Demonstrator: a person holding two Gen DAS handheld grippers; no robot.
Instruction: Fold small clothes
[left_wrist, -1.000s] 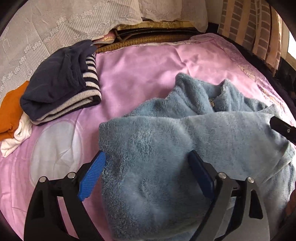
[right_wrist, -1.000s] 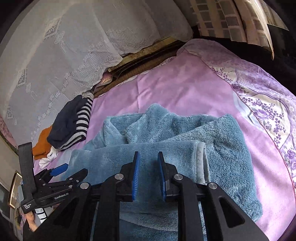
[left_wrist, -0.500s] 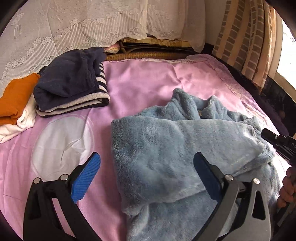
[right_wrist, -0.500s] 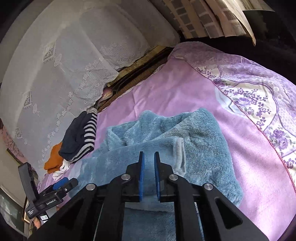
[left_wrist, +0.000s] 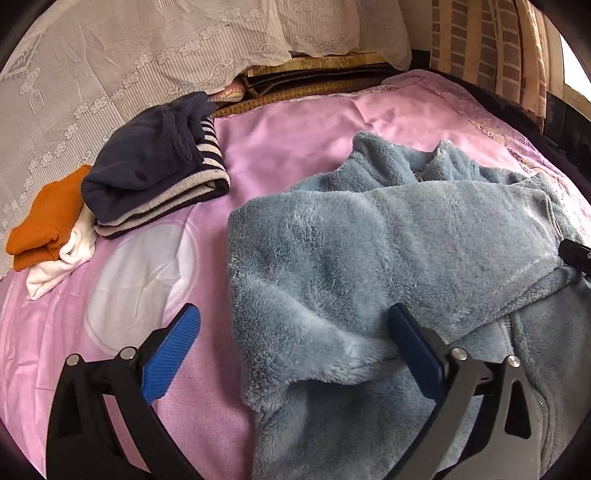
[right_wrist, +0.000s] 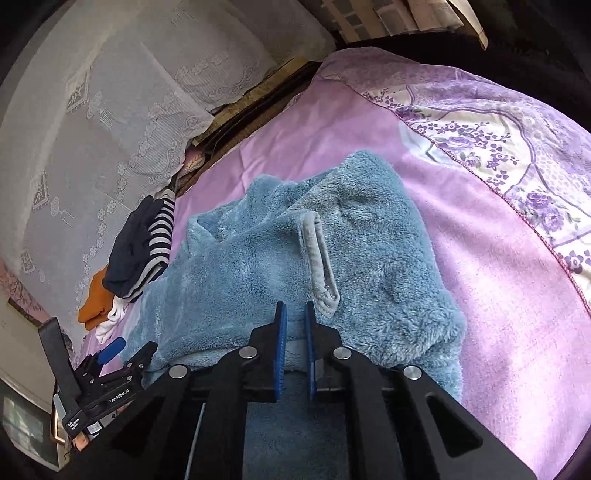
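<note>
A fluffy blue fleece jacket lies on the pink bedspread, with one sleeve folded across its body. It also shows in the right wrist view, the sleeve cuff lying on top. My left gripper is open wide, its jaws either side of the folded sleeve's near edge, holding nothing. My right gripper has its jaws nearly together just above the jacket near the cuff, with a narrow gap and nothing visibly between them. The left gripper also shows in the right wrist view.
A folded pile sits at the left: a navy striped garment, an orange one and a white one. White lace curtains hang behind the bed. A floral quilt covers the right side.
Both grippers have pulled back from the jacket a little. The right gripper's jaws closed from a wider gap to a narrow one. The sleeve now lies settled across the jacket.
</note>
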